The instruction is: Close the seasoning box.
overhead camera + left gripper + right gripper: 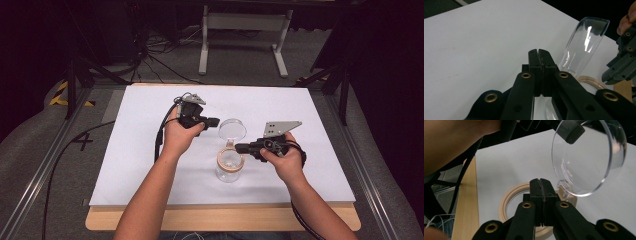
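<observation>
A clear jar (pixel 230 167) stands on the white table (pixel 140 150), hinged lid (pixel 232 129) raised; left gripper (pixel 212 120) and right gripper (pixel 239 147) flank it, jaws pressed together, empty.

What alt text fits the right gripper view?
The right gripper's two black jaws, closed together, hover over a beige-rimmed clear glass jar whose round clear hinged lid stands open, on a white table. A forearm crosses the upper left.

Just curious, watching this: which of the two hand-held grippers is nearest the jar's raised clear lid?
The left hand-held gripper: its tip reaches the flipped-up lid. The right hand-held gripper sits lower, by the jar's tan rim.
</observation>
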Action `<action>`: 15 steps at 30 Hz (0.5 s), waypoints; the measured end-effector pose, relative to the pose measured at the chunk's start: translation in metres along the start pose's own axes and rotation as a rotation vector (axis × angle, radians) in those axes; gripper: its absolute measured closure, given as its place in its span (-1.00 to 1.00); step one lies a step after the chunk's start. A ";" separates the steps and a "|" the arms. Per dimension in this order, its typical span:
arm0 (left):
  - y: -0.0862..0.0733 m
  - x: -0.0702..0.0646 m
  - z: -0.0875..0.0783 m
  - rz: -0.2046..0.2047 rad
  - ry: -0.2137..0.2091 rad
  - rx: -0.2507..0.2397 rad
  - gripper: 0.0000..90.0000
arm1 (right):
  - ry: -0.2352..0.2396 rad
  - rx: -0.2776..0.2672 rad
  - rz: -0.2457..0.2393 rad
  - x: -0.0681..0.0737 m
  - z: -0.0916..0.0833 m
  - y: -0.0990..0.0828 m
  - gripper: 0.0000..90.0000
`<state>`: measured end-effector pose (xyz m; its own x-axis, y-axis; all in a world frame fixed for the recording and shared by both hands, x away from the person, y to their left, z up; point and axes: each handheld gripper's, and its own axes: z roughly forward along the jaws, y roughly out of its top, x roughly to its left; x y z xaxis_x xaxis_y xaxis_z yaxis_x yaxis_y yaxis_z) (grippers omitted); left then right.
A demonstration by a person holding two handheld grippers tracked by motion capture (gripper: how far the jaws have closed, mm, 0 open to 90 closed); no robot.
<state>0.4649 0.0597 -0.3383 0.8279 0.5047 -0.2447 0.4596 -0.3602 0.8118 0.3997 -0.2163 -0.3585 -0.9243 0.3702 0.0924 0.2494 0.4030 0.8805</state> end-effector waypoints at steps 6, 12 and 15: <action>0.000 -0.006 -0.003 0.021 0.000 0.008 0.99 | -0.005 -0.017 0.001 0.000 -0.001 0.001 1.00; 0.001 -0.009 -0.005 0.035 -0.008 0.017 0.98 | -0.004 -0.019 0.006 0.000 -0.003 0.001 0.99; 0.001 -0.012 -0.006 0.043 -0.010 0.007 0.98 | -0.006 -0.022 0.004 -0.001 -0.004 0.002 0.99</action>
<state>0.4534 0.0577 -0.3315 0.8499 0.4809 -0.2153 0.4260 -0.3866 0.8180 0.3996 -0.2190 -0.3554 -0.9215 0.3768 0.0936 0.2469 0.3827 0.8903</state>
